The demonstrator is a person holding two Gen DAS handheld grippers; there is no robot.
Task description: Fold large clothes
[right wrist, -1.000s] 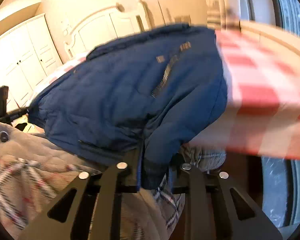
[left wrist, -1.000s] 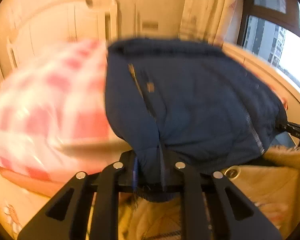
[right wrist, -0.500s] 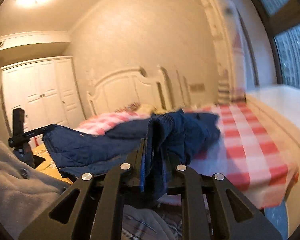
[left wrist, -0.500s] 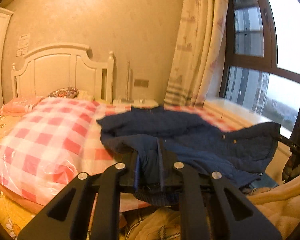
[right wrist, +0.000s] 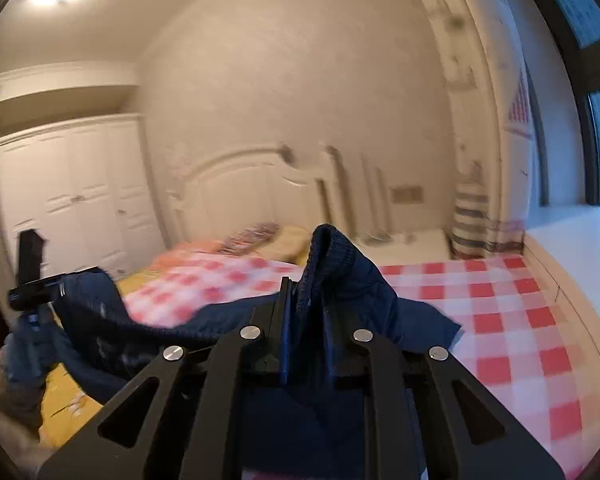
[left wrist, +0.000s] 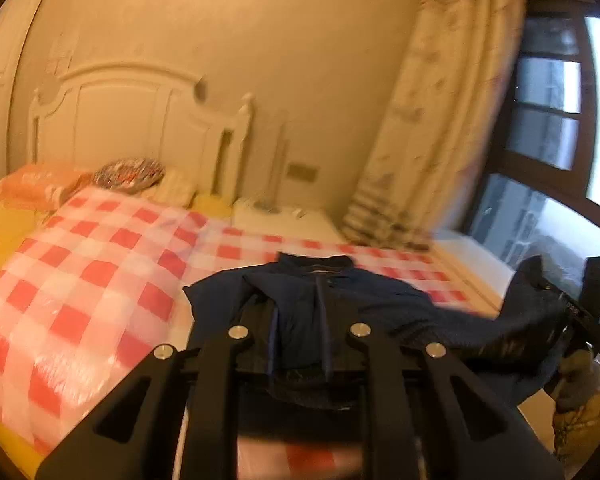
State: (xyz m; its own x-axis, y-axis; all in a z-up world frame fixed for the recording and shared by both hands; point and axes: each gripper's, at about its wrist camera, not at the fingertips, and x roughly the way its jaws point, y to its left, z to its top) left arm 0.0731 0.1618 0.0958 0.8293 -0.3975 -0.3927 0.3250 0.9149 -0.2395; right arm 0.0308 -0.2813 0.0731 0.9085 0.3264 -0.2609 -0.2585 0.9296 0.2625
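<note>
over the checked bed cover [left wrist: 100,264], the left gripper [left wrist: 300,344] and right gripper [right wrist: 306,332] each pinch the blue jacket [left wrist: 400,308], which should be kept taut and level when lowered.

The right hand-held gripper [right wrist: 305,320] pinches a fold of the navy jacket [right wrist: 340,272] above the red-checked bed [right wrist: 500,320]; the left hand-held gripper [right wrist: 40,286] grips its far end.

i see the dark navy quilted jacket [left wrist: 380,312] bunched and stretched over the red-and-white checked bed [left wrist: 84,264], one ribbed knit cuff [right wrist: 330,256] standing upright, its far ends lifted.
</note>
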